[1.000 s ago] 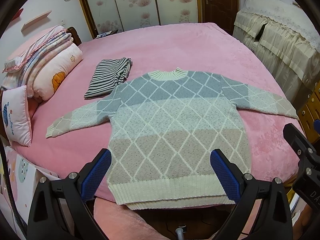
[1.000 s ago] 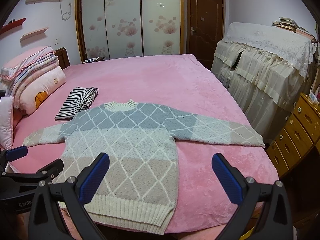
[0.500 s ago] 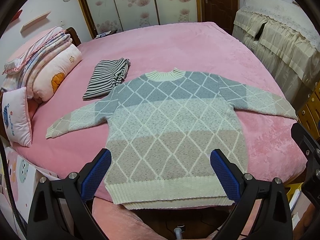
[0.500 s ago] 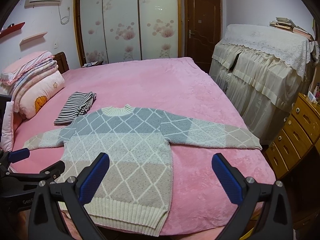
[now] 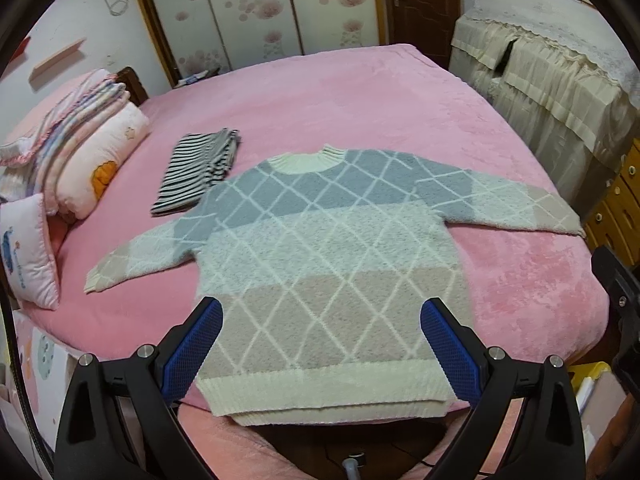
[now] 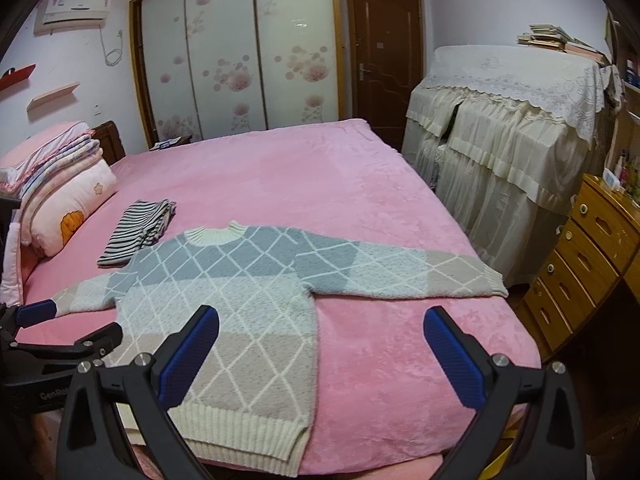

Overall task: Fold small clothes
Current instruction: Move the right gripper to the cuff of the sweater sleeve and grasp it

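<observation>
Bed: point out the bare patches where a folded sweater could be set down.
The widest bare stretch of the pink bedspread lies beyond the sweater, toward the wardrobe doors. A smaller patch sits below the sweater's right sleeve, near the bed's front corner. Crowded: the side with the striped folded garment and stacked pillows.

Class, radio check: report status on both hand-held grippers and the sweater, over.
Left hand-held gripper open, right hand-held gripper open, both empty. Sweater flat on bed, sleeves spread, unfolded. Striped garment folded beside its shoulder, nothing blocking.
</observation>
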Action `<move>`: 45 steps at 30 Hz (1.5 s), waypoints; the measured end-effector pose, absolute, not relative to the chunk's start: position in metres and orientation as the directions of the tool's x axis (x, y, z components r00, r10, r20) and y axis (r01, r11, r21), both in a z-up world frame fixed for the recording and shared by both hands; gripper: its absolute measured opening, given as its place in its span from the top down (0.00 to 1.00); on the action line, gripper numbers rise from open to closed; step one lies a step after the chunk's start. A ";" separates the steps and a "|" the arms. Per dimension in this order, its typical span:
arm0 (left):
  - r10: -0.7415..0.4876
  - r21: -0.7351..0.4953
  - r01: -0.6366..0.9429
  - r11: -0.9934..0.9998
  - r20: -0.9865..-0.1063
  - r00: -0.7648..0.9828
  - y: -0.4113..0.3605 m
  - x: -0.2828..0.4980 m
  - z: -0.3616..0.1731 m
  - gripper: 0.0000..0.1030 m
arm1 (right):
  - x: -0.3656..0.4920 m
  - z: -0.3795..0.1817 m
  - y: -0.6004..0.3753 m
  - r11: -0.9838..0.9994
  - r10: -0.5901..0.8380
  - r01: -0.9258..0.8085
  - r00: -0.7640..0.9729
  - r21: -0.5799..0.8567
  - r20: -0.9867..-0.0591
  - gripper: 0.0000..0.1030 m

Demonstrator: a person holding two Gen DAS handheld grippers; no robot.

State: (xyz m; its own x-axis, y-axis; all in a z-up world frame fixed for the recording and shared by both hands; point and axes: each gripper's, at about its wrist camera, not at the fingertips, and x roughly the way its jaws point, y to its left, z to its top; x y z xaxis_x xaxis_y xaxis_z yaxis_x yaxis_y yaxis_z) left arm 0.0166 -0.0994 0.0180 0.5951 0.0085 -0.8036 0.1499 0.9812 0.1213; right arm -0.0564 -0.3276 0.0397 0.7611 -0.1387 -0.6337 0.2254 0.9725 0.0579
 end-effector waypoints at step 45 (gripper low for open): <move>-0.146 0.117 0.513 0.850 -0.884 0.445 -0.428 0.182 -0.171 0.35 | 0.038 -0.166 -0.651 0.670 -0.030 0.640 0.531 0.377 -0.847 0.28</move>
State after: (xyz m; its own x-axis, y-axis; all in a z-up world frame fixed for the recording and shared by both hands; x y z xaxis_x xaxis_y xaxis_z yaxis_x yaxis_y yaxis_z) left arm 0.1816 -0.4277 -0.1710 0.4446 -0.1464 -0.8837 0.5130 0.8504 0.1172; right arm 0.0379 -0.6506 -0.1661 0.5310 -0.0304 -0.8468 0.6397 0.6698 0.3771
